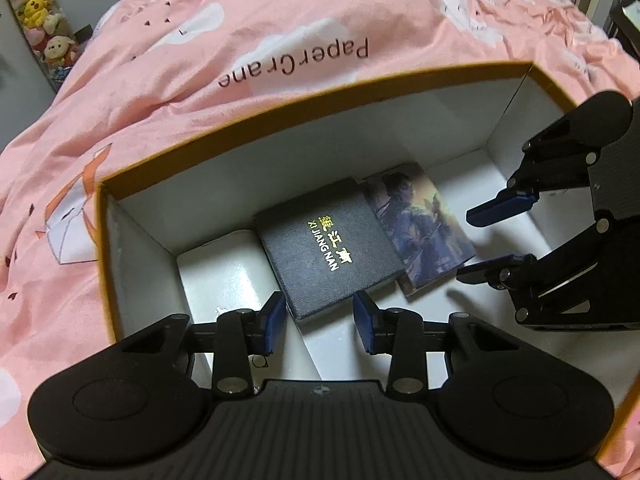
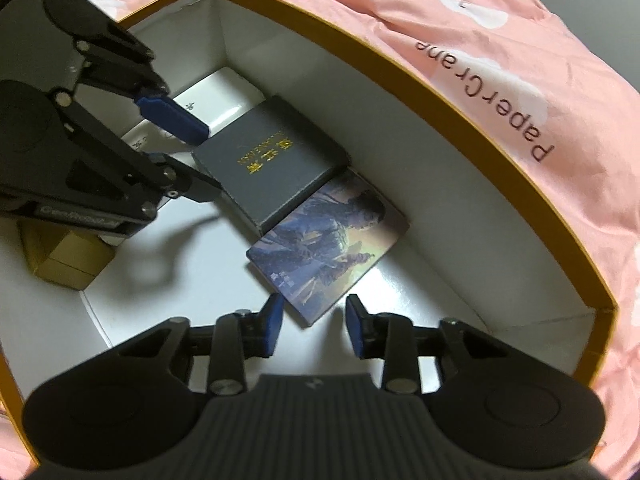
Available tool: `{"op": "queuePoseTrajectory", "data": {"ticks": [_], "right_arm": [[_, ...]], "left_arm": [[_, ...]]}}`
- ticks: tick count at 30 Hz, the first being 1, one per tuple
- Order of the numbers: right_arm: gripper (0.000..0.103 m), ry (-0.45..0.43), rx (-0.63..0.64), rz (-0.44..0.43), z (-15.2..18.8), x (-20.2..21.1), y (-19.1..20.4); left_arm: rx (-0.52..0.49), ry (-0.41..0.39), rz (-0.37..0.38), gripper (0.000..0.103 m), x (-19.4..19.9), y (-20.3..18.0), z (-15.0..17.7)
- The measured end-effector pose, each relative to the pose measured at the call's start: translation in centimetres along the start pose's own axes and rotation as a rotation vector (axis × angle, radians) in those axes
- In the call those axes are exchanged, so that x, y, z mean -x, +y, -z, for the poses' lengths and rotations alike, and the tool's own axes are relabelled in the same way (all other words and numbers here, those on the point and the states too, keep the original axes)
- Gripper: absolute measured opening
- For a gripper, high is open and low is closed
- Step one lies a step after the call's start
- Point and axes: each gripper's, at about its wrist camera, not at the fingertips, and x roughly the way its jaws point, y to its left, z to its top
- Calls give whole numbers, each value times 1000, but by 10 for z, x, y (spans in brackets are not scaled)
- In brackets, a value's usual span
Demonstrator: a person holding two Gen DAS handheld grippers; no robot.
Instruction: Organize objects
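Observation:
A large open box with an orange rim [image 1: 280, 116] and white inside [image 2: 400, 128] lies on a pink bedspread. Along its far wall lie a white box [image 1: 224, 276], a dark grey box with gold lettering [image 1: 328, 246] [image 2: 272, 160] and a flat picture-printed box [image 1: 424, 232] [image 2: 332, 240]. My left gripper [image 1: 320, 322] is open and empty, just above the near edge of the grey box; it also shows in the right wrist view [image 2: 192, 160]. My right gripper [image 2: 312, 326] is open and empty over the near corner of the picture box; it also shows in the left wrist view [image 1: 480, 240].
A small gold box [image 2: 68, 260] sits inside the big box under the left gripper's body. The pink bedspread [image 1: 160, 80] printed "Paper Crane" surrounds the box. Plush toys [image 1: 40, 12] stand on a shelf at the far left.

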Motion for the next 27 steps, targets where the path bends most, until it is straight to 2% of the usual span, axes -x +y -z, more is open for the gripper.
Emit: {"op": "queuePoseTrajectory", "data": {"ticks": [6,9,12,19,24,27], "right_arm": [[39,-111,-161,31,11,45,5],[40,-194,-273,52,29,78,19],[40,-264,-377,64,56,109,32],[42,-346,-557,115,124,148,73],[42,-331,-702,69,164,143,99],[42,-305,-773,28,184,141,113]], "left_arm": [[44,-157,36,44,60,-6,16],[65,-237,58,44,96,-14,33],[88,-280,80,44,126,-24,58],[172,-251,93,43,147,-32,118],[305,-208,127,43,144,-27,156],[325,-178,125,43,138,-29,172]]}}
